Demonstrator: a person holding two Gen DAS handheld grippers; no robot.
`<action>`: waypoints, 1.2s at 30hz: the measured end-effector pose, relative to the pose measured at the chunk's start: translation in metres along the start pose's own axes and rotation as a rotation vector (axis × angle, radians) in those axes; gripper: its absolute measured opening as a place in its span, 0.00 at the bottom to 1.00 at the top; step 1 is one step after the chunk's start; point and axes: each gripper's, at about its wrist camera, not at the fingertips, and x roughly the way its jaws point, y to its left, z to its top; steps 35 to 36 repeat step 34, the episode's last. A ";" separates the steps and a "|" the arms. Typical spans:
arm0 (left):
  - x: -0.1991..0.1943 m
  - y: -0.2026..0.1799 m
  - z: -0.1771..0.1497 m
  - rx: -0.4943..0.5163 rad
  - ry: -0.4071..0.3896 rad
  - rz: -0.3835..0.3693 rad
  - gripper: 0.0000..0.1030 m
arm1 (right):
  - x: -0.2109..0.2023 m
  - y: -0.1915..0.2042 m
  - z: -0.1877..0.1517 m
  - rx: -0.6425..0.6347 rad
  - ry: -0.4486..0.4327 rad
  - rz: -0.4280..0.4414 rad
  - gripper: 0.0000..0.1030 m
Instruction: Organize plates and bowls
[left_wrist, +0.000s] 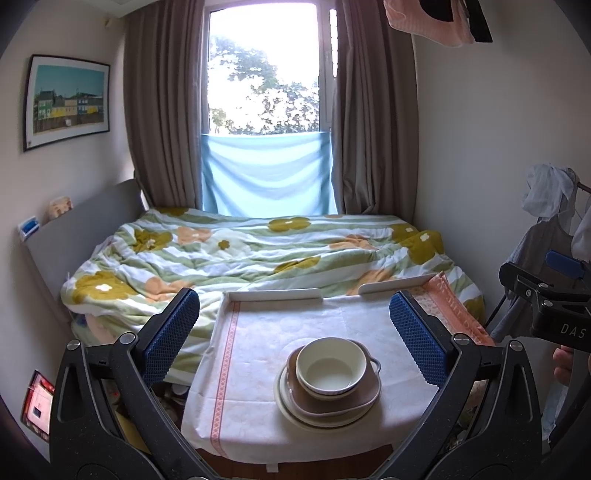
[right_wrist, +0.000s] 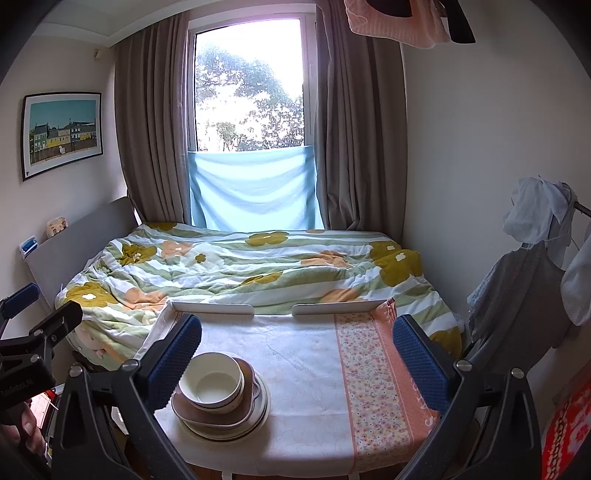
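Observation:
A cream bowl (left_wrist: 331, 365) sits on a brown squarish dish (left_wrist: 365, 397), which rests on cream round plates (left_wrist: 291, 406), all stacked on the cloth-covered small table (left_wrist: 258, 343). The stack also shows in the right wrist view, with the bowl (right_wrist: 212, 384) on the brown dish (right_wrist: 192, 408) and plates (right_wrist: 258, 413). My left gripper (left_wrist: 295, 332) is open and empty, held above and behind the stack. My right gripper (right_wrist: 297, 347) is open and empty, to the right of the stack; its left finger (right_wrist: 173, 362) overlaps the stack's left edge in view.
A bed with a floral duvet (left_wrist: 240, 251) lies beyond the table. White rails (left_wrist: 273, 294) edge the table's far side. A clothes rack with garments (right_wrist: 535, 266) stands right. The window with curtains (left_wrist: 262, 74) is at the back.

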 end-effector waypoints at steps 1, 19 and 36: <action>0.000 0.000 0.000 0.000 0.000 0.001 1.00 | 0.000 0.000 0.000 0.000 0.000 0.001 1.00; 0.004 0.006 0.002 -0.006 -0.006 0.013 1.00 | 0.003 0.001 0.001 0.002 0.001 -0.005 1.00; 0.019 0.021 0.006 0.011 -0.029 0.049 1.00 | 0.019 0.005 0.005 0.009 0.021 -0.002 1.00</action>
